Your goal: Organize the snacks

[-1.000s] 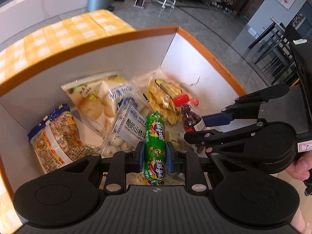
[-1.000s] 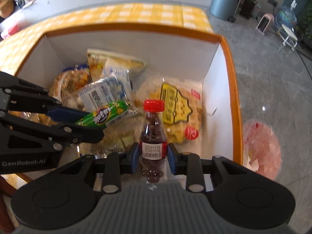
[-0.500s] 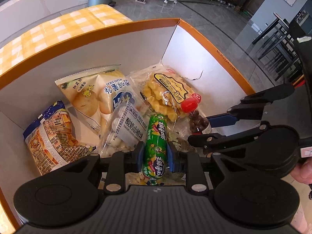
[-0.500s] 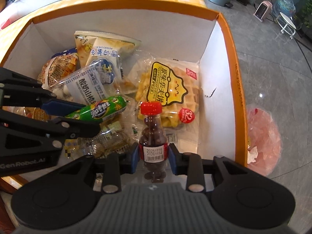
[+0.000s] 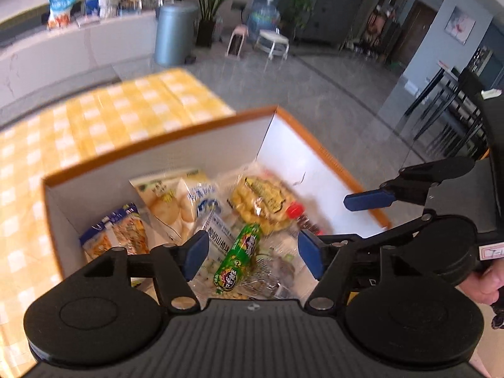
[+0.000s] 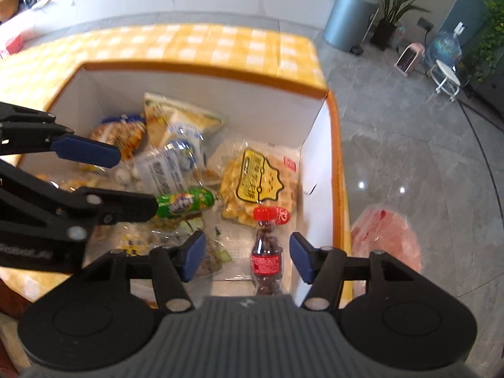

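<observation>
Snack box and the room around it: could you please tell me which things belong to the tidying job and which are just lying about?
Job:
box
green sausage
bottle
waffle pack
other snack bags

Lying about:
bin
pink bag
plant
stool

Inside the matt white cardboard box (image 6: 201,100) with its orange rim lie glossy, crinkled clear-plastic snack bags (image 6: 261,182), a shiny green foil-wrapped sausage (image 5: 241,256) and a clear plastic bottle (image 6: 266,252) with a smooth red cap, all on a yellow checked cloth-covered tabletop (image 6: 189,44) above polished grey floor tiles (image 6: 425,163).
</observation>
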Motion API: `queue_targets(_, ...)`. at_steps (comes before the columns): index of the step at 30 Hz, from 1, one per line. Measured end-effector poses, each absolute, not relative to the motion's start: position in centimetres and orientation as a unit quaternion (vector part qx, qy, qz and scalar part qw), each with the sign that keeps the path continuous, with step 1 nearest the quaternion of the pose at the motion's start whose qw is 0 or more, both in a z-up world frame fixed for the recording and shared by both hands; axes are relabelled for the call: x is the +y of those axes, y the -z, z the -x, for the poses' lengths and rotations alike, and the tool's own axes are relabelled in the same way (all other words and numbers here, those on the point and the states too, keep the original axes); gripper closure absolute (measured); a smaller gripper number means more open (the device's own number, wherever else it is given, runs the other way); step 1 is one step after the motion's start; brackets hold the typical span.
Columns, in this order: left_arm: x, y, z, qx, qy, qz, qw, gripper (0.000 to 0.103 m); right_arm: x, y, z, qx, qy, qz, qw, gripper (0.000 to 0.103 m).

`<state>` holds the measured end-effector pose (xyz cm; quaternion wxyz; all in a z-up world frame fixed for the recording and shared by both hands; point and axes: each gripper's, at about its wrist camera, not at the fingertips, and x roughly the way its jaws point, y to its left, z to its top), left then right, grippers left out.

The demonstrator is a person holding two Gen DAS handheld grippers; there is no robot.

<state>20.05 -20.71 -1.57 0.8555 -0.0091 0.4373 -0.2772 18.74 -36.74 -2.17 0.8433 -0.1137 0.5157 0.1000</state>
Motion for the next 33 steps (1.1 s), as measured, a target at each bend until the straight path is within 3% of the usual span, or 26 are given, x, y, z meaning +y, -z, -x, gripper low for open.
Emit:
queue_targets(3, -20.0, -0.4, -18.3, 0.406, 0.268, 0.005, 0.873, 0.020, -36.3, 0.5, -17.4, 0.495, -0.101, 0.115, 0.856, 0.040)
queue_targets(10, -18.2, -4.2, -13.9, 0.320, 0.239, -0.007, 0.917, 0.017, -34.3, -3.1, -12.8, 0.414, -0.101, 0.133, 0.895, 0.038)
queue_targets(15, -16.5, -5.6, -9.9, 0.233, 0.160, -0.035, 0.959, 0.015, -32.8, -4.7, -8.8, 0.323, -0.081, 0.145, 0.932, 0.034)
queue_targets(20, -15.1, -5.4, -6.2, 0.150, 0.091, -0.086, 0.981, 0.010, -31.8, -5.5, -5.3, 0.236, -0.071, 0.089, 0.965, 0.029)
queue_targets(25, -14.1, -4.2, -3.7, 0.129, 0.036, -0.106, 0.985, 0.007, -30.4, -4.6, -2.7, 0.198, -0.070, 0.015, 0.977, 0.024)
queue_targets(27, -13.7, -3.4, -3.0, 0.132, 0.015, -0.106, 0.985, 0.006, -29.8, -3.9, -1.8, 0.185, -0.072, -0.005, 0.980, 0.018)
queue_targets(33, -11.4, -1.2, -3.0, 0.176, -0.013, -0.061, 0.982, 0.006, -27.0, -2.0, -0.2, 0.176, -0.050, -0.026, 0.983, 0.017)
